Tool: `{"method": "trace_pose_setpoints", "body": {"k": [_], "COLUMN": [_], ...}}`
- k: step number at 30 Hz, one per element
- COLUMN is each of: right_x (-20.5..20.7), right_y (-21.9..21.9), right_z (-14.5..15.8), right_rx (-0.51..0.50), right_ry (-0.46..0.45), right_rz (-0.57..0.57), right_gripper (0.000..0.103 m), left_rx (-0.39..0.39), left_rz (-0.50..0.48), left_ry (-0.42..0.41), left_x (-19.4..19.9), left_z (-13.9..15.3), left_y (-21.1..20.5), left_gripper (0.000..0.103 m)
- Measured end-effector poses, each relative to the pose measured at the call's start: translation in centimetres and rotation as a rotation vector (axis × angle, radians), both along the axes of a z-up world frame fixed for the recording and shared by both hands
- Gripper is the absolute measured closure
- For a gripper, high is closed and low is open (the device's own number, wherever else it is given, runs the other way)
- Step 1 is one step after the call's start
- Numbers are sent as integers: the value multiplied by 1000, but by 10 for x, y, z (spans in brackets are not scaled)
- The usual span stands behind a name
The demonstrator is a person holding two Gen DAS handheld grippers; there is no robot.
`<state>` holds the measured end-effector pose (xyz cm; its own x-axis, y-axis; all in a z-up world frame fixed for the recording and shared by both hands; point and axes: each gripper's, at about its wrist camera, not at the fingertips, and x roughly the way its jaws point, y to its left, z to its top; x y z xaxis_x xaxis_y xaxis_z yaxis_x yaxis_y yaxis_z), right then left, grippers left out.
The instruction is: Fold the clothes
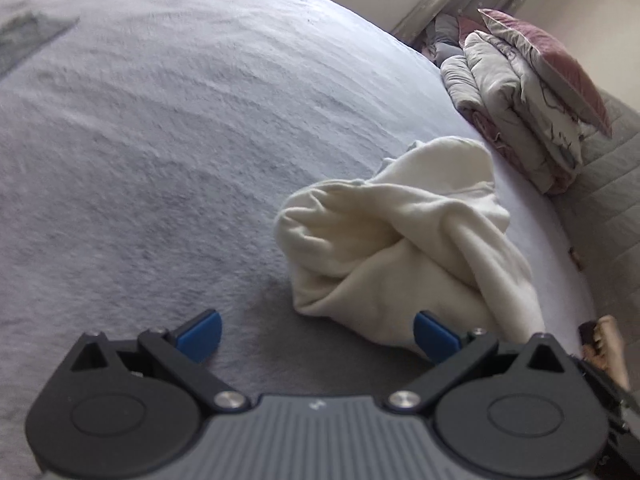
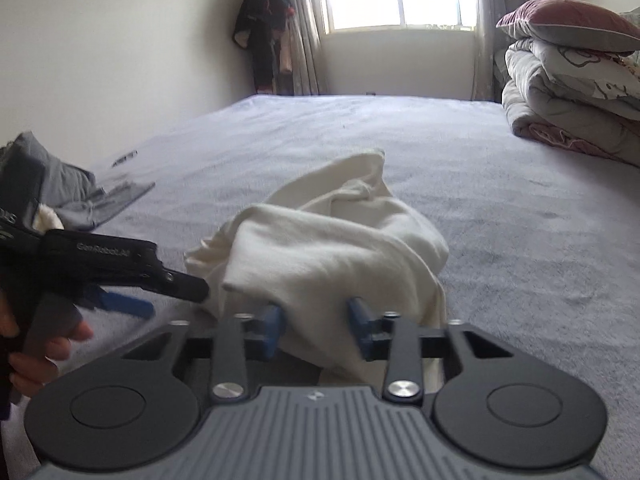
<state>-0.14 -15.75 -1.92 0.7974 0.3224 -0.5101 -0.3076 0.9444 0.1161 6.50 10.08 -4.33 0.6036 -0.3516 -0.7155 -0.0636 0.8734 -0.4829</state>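
Observation:
A crumpled cream-white garment (image 1: 404,244) lies bunched on the grey bed cover (image 1: 160,128). My left gripper (image 1: 318,336) is open, low over the bed, with the garment's near edge by its right finger. In the right wrist view the same garment (image 2: 328,240) lies in a heap, and its near edge hangs between the blue fingers of my right gripper (image 2: 318,326), which stand partly apart around the cloth. The left gripper (image 2: 160,280) shows there at the left, open, held in a hand, just left of the garment.
A stack of folded quilts with a maroon pillow (image 2: 572,80) sits at the bed's right side and also shows in the left wrist view (image 1: 528,96). Grey folded clothes (image 2: 72,188) lie at the left. Dark clothes (image 2: 264,32) hang by the window.

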Motion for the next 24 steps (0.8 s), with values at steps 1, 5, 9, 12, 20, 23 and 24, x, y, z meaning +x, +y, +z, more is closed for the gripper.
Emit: {"method": "trace_pose_setpoints", "body": {"k": [1, 5, 9, 12, 20, 23, 24], "right_x": [1, 4, 7, 5, -7, -8, -8], "right_y": [-2, -11, -26, -31, -22, -24, -25], "right_z": [2, 10, 14, 13, 20, 19, 19], "right_rx": [5, 28, 59, 82, 95, 97, 98], "right_ry": [-9, -35, -34, -23, -42, -44, -45], "right_rz": [-6, -34, -54, -46, -1, -18, -22], "right_gripper": [84, 91, 93, 93, 96, 96, 96], "left_rx": [1, 10, -14, -48, -19, -19, -7], "left_rz": [0, -1, 8, 4, 15, 17, 13], "left_ry": [-5, -44, -79, -99, -131, -139, -145], "left_x": [2, 4, 3, 3, 3, 1, 0], "left_z": [-1, -3, -5, -6, -5, -2, 0], "left_y": [-2, -10, -14, -17, -21, -19, -20], "left_gripper": [0, 1, 2, 9, 65, 80, 82]}}
